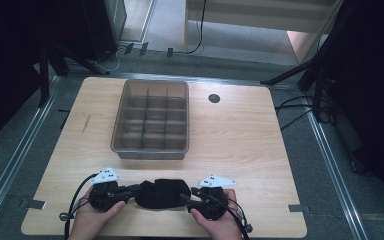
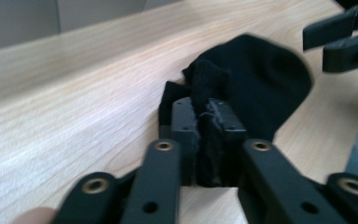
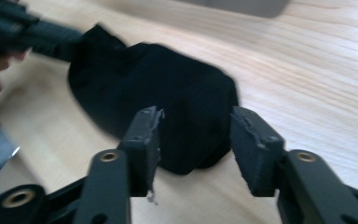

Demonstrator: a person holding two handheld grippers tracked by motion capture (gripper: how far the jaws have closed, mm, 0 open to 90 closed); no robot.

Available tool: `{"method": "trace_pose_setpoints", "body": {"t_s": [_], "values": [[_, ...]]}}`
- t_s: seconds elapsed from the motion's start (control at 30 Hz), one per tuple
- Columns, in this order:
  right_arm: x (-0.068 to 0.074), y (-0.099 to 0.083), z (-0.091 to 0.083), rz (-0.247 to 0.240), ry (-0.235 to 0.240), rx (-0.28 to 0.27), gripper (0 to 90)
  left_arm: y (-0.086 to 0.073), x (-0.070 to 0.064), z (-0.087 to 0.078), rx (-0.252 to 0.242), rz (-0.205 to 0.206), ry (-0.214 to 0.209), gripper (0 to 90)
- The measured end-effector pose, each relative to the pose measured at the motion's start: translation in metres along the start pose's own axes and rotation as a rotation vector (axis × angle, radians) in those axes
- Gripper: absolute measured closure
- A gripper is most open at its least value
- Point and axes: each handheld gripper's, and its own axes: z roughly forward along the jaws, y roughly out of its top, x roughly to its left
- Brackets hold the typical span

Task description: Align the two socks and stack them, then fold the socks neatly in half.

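Observation:
A black sock [image 1: 161, 194] lies flat on the wooden table [image 1: 240, 135] near its front edge, between both hands. My left gripper [image 1: 133, 189] is shut on the sock's left end; in the left gripper view its pads [image 2: 186, 126] pinch a fold of the black sock [image 2: 256, 88]. My right gripper [image 1: 186, 196] stands open at the sock's right end. In the right gripper view the black sock [image 3: 168, 88] lies between and beyond my right gripper [image 3: 196, 133], whose jaws stand apart around its edge.
A clear grey plastic tray [image 1: 151, 119] with several empty compartments stands at the middle back of the table. A dark round hole [image 1: 214, 98] sits to its right. Bare wood spreads left and right of the tray.

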Motion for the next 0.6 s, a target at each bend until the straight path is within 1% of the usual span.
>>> {"method": "trace_pose_setpoints", "body": {"t_s": [0.03,0.07,0.1,0.13,0.17,0.2,0.23,0.27,0.3,0.33,0.37,0.4,0.47,0.5,0.53,0.57,0.6], "values": [[-0.008,0.002,0.000,0.035,-0.010,-0.044,55.1,0.000,0.000,0.000,-0.002,0.001,0.001,77.9],[-0.008,0.002,0.000,0.035,-0.010,-0.044,55.1,0.000,0.000,-0.001,-0.004,0.002,0.002,77.9],[-0.013,0.003,-0.001,0.053,-0.036,-0.072,61.0,0.000,0.000,0.000,0.004,0.003,0.004,79.8],[-0.016,0.003,0.001,0.059,-0.045,-0.080,61.7,0.000,0.000,0.001,0.014,0.003,0.007,82.2],[-0.016,0.003,0.001,0.059,-0.045,-0.080,61.7,0.000,0.000,0.001,0.014,0.003,0.007,84.4],[-0.021,0.000,0.008,0.090,-0.038,-0.072,62.6,-0.001,0.000,0.004,0.029,0.010,0.011,86.4],[-0.021,-0.001,0.012,0.087,-0.027,-0.059,62.5,-0.001,0.000,0.005,0.037,0.014,0.014,87.1],[-0.017,-0.002,0.016,0.069,-0.025,-0.047,61.7,-0.001,-0.001,0.005,0.039,0.014,0.010,87.6],[-0.017,-0.002,0.016,0.069,-0.025,-0.047,61.7,-0.001,-0.001,0.005,0.039,0.014,0.010,88.0],[-0.010,-0.003,0.020,0.041,-0.023,-0.035,60.4,-0.001,-0.001,0.006,0.048,0.024,0.011,88.3],[-0.010,-0.003,0.020,0.041,-0.023,-0.035,60.4,-0.001,-0.001,0.006,0.048,0.024,0.011,88.5],[-0.006,-0.004,0.025,0.015,-0.043,-0.026,58.7,-0.001,-0.001,0.006,0.047,0.022,0.009,88.7],[-0.005,-0.005,0.028,-0.001,-0.066,-0.004,58.5,-0.001,-0.001,0.006,0.046,0.023,0.003,88.9],[-0.005,-0.005,0.028,-0.001,-0.066,-0.004,58.5,-0.001,-0.001,0.006,0.046,0.023,0.003,89.0],[-0.005,-0.005,0.029,-0.023,-0.087,0.008,63.1,-0.001,-0.002,0.006,0.045,0.021,-0.007,89.1],[-0.005,-0.005,0.029,-0.030,-0.091,0.010,66.9,-0.001,-0.003,0.006,0.044,0.021,-0.010,89.2],[-0.005,-0.005,0.029,-0.030,-0.091,0.010,66.9,-0.001,-0.003,0.006,0.044,0.021,-0.010,89.2]]}}
